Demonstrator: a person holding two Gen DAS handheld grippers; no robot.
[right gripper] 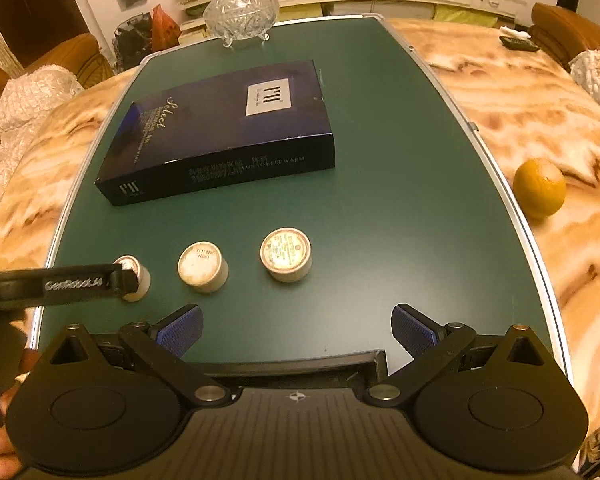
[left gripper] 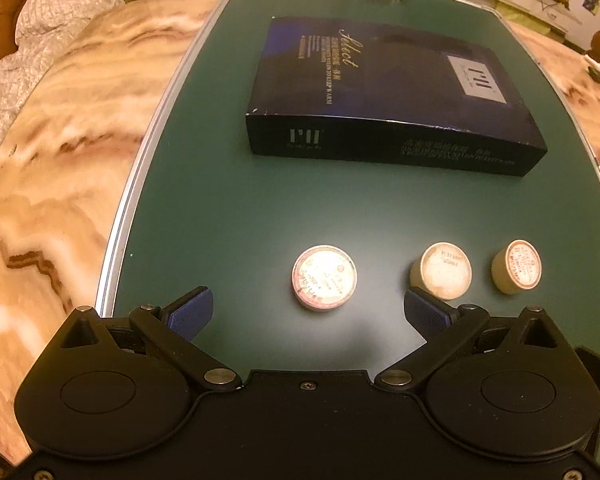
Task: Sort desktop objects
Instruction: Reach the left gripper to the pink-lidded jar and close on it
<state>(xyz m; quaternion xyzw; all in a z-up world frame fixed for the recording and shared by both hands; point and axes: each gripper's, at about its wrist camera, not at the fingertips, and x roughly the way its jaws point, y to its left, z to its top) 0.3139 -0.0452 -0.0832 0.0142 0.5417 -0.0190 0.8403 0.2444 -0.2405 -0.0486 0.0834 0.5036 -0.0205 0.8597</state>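
Both the left gripper (left gripper: 308,312) and right gripper (right gripper: 296,330) hover with fingers spread wide, holding nothing. Three small jars stand in a row on the green desk (left gripper: 228,220), near the dark box (left gripper: 384,92). Probably best: centre the left fingers around the nearest jar (left gripper: 324,277), descend straight, then close gently.

"Select" and "TO KEEP WARM" on dark box (right gripper: 228,128), "GenRobot.AI" on left tool (right gripper: 72,282)

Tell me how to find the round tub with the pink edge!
Find the dark blue flat box on the green mat. Three small round tubs sit before it. Yours, the pink-rimmed tub, is leftmost and widest; its neighbours are cream.
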